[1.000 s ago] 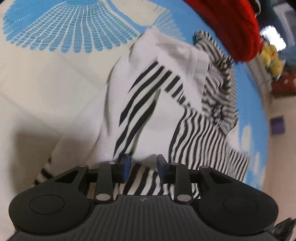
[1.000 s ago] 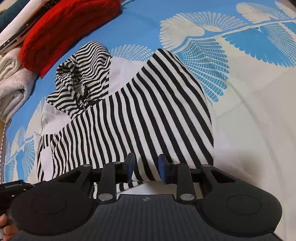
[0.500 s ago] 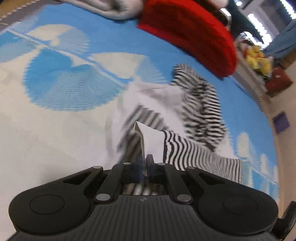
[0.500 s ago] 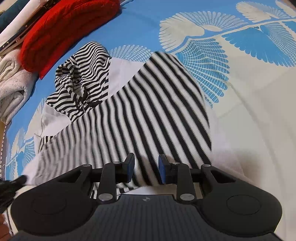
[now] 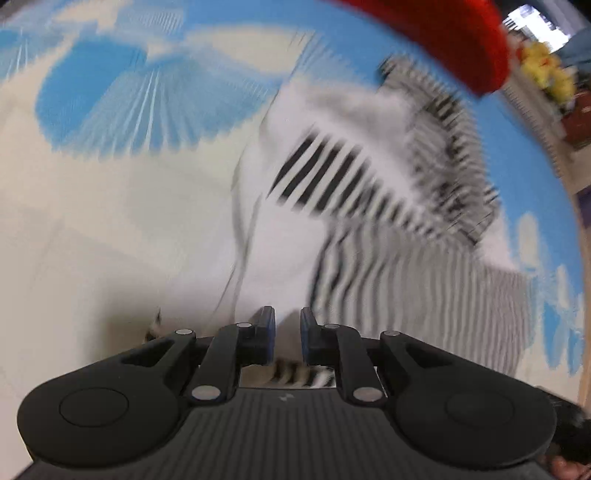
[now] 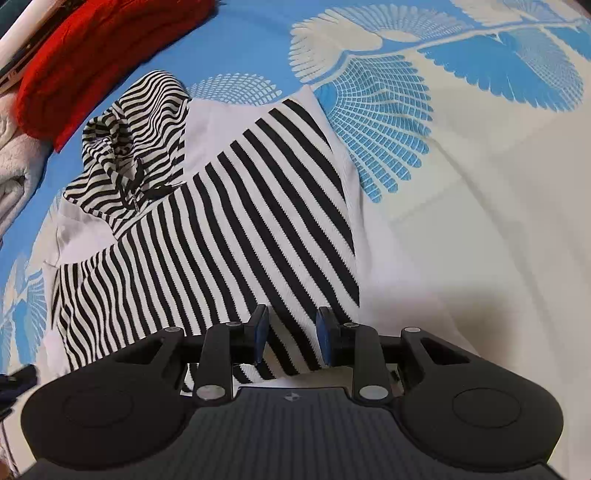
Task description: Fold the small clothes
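Note:
A small black-and-white striped hooded top with white panels lies on the bedspread, its hood bunched at the far left. My right gripper hangs just over the near hem, its jaws apart with striped cloth showing flat between them and unpinched. In the blurred left wrist view the same top spreads ahead. My left gripper stands over its near white edge. Its jaws are opening, with a narrow gap and no cloth caught between the pads.
The bedspread is blue and cream with a fan pattern. A red knitted item lies beyond the hood, and is also seen in the left view. Pale folded fleece sits at the left edge. Yellow toys stand far off.
The left gripper closed on the top's near edge, lifted it, then parted its jaws and let the cloth drop. The striped cloth shifted slightly. The right gripper stayed still.

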A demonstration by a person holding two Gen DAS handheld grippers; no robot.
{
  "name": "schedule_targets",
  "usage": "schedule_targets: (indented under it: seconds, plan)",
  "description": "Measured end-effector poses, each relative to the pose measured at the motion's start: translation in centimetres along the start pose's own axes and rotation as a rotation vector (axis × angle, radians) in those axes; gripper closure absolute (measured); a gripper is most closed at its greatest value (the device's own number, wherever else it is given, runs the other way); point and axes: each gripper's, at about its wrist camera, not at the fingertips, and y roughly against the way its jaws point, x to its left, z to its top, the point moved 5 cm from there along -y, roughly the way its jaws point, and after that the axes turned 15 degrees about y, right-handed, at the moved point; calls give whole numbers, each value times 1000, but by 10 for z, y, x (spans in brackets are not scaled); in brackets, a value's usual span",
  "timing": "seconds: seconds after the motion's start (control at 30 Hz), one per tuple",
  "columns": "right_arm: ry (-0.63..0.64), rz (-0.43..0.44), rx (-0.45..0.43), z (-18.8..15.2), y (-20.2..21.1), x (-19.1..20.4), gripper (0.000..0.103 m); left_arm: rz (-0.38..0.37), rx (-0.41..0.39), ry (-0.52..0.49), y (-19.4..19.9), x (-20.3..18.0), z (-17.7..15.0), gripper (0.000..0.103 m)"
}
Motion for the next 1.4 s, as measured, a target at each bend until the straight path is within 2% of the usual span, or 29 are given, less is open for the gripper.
schedule_targets:
  seconds: [0.13,0.17,0.23,0.3,0.37,0.43,0.5,0.67,0.83,0.97,1.13,1.23,1.4]
  plan:
    - [-38,15,-13,2,4,-1,73,-9,-25,12,7,0,1,88]
    - [-25,20,-31,4,8,1,71,-18,-52,-9,13,-6,2,84]
    - [-3,13,-56,7,12,2,62,-15,-93,-47,19,-10,4,77]
    - [-22,21,-39,6,8,-1,61,7,-97,-49,15,-9,5,76]
    - [-86,47,8,-1,0,-8,61,20,-64,-1,7,-1,6,76]
    - [-98,47,15,-3,1,-8,61,12,-44,70,5,10,8,76]
    - [-66,29,-11,1,10,-2,61,11,-78,84,15,10,12,75]
    - [17,-17,-104,13,39,9,61,-3,-206,22,41,-5,19,75]
    - [114,-86,-180,21,63,18,61,-32,-284,-38,57,-23,18,75]
    - [178,-138,-220,23,72,22,61,-47,-352,-126,67,-36,14,61]
    - [230,-176,-247,23,76,25,61,-63,-417,-230,76,-43,12,59]
    - [244,-176,-254,23,77,25,61,-84,-437,-248,79,-44,14,55]
    - [257,-182,-254,24,69,23,61,-97,-461,-274,81,-49,18,39]
